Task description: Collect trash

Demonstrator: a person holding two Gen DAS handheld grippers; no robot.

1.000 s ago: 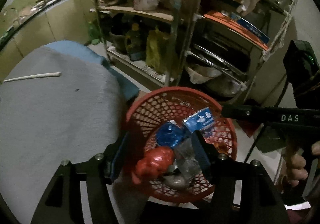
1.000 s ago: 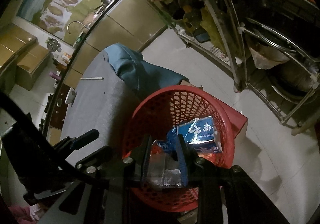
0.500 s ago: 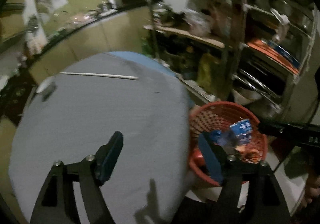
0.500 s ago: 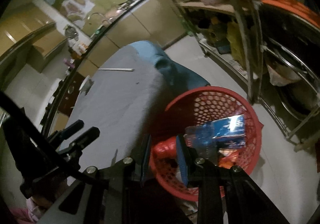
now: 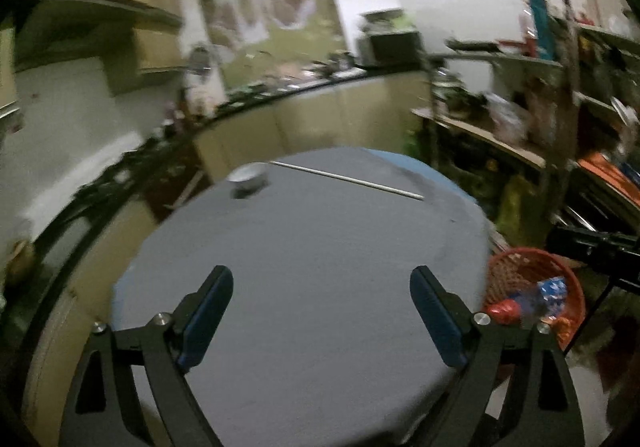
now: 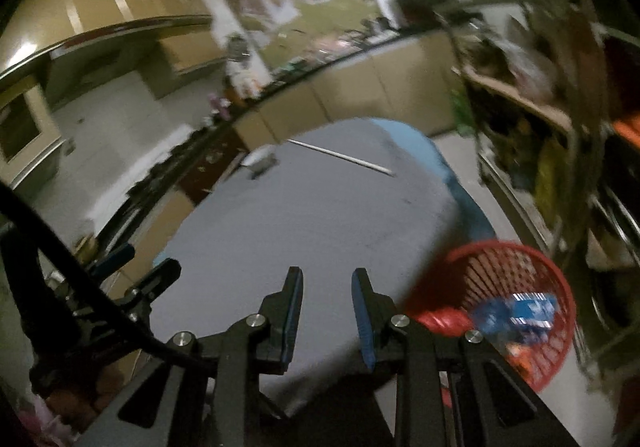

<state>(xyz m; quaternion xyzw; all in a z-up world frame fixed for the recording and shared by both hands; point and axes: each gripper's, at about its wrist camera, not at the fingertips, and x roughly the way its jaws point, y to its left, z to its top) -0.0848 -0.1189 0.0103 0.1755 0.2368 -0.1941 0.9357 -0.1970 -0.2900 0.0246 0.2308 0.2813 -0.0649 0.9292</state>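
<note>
A red mesh basket [image 5: 516, 271] stands on the floor right of the grey table [image 5: 312, 247]; it also shows in the right wrist view [image 6: 520, 271]. It holds a red wrapper [image 5: 505, 311], a blue packet [image 6: 532, 309] and other trash. My left gripper [image 5: 322, 279] is wide open and empty over the table. My right gripper [image 6: 326, 279] is partly open and empty over the table's near edge. A white stick [image 5: 348, 179] and a small silver-topped object [image 5: 246, 177] lie at the table's far end.
Metal shelving [image 5: 560, 119] full of goods stands at the right behind the basket. A kitchen counter [image 5: 280, 95] runs along the back. The left gripper's body [image 6: 120, 287] shows at the left of the right wrist view.
Both grippers have swung left and up, away from the basket to over the table. The red wrapper and the clear wrapper have left the jaws and lie in the basket. The right jaws have opened.
</note>
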